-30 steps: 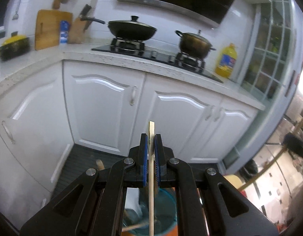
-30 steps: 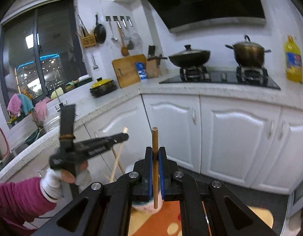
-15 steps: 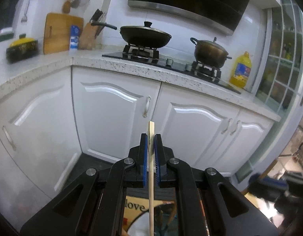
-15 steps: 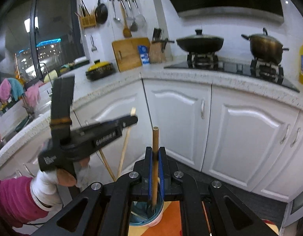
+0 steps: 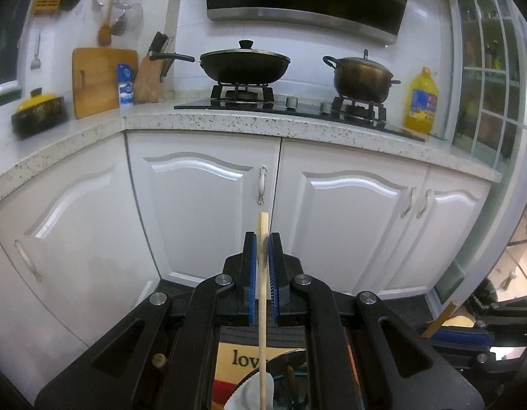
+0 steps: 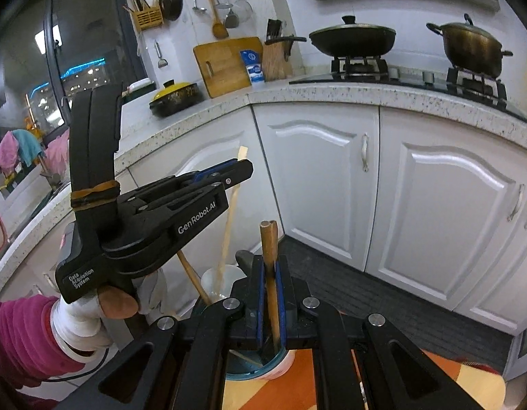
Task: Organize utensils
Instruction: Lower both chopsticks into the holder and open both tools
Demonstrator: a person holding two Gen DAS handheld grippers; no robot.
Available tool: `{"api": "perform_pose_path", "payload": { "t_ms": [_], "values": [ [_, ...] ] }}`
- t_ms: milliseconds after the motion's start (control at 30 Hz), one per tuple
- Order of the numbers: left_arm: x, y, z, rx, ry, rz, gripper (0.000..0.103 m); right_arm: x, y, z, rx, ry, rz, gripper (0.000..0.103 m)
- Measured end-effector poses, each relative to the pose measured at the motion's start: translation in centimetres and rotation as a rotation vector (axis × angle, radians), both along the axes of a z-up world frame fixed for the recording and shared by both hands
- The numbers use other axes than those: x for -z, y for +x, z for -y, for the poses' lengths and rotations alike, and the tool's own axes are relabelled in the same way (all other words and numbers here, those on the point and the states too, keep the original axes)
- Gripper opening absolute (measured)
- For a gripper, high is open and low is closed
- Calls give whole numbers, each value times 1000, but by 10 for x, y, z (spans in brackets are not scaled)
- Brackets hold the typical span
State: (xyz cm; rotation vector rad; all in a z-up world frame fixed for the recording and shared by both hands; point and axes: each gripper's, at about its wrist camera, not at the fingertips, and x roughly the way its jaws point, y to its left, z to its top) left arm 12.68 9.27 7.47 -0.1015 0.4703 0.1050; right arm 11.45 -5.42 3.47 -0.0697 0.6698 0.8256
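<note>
My left gripper (image 5: 262, 239) is shut on a pale flat wooden stick (image 5: 262, 311) that stands upright. Its lower end hangs over a white cup (image 5: 253, 391) beside a blue-rimmed cup (image 5: 292, 374) holding utensils. In the right wrist view, my right gripper (image 6: 269, 261) is shut on a brown round wooden handle (image 6: 268, 239), whose lower end reaches into the blue-rimmed cup (image 6: 255, 370). To its left, the left gripper (image 6: 244, 165) holds the pale stick (image 6: 233, 206) slanting down into the white cup (image 6: 218, 285). The right gripper (image 5: 446, 333) shows at the left view's lower right edge.
Both cups stand on an orange patterned mat (image 6: 311, 382). Another wooden handle (image 6: 191, 273) leans up out of the blue-rimmed cup. White cabinet doors (image 5: 208, 205) under a speckled counter (image 5: 229, 121) stand ahead. A gloved hand (image 6: 85, 317) in a magenta sleeve holds the left gripper.
Both grippers have come down toward the cups, each still holding its stick. The right one sank further, its handle now reaching into the blue-rimmed cup. The left gripper looms nearer in the right view.
</note>
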Motion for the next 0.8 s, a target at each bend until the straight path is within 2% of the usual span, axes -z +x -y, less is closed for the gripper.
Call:
{"api": "perform_pose_path", "payload": {
  "t_ms": [167,300,467,567,633,800],
  "values": [
    [-2,0,0,14,-20,-22,12,0,-3,2,8,-2,-20,6],
    [-9,-6,-1,28,-63,-23,39,0,-2,3,8,1,-29,6],
    [-20,-18,0,41,-90,-30,40,3,3,5,33,5,-49,7],
    [-24,-24,-2,43,-115,-45,41,2,1,9,47,21,-51,15],
    [-26,-28,-4,48,-140,-57,41,0,-1,13,55,34,-49,24],
    [-29,-42,1,62,-144,-68,42,-6,-12,27,66,53,-45,25]
  ]
}}
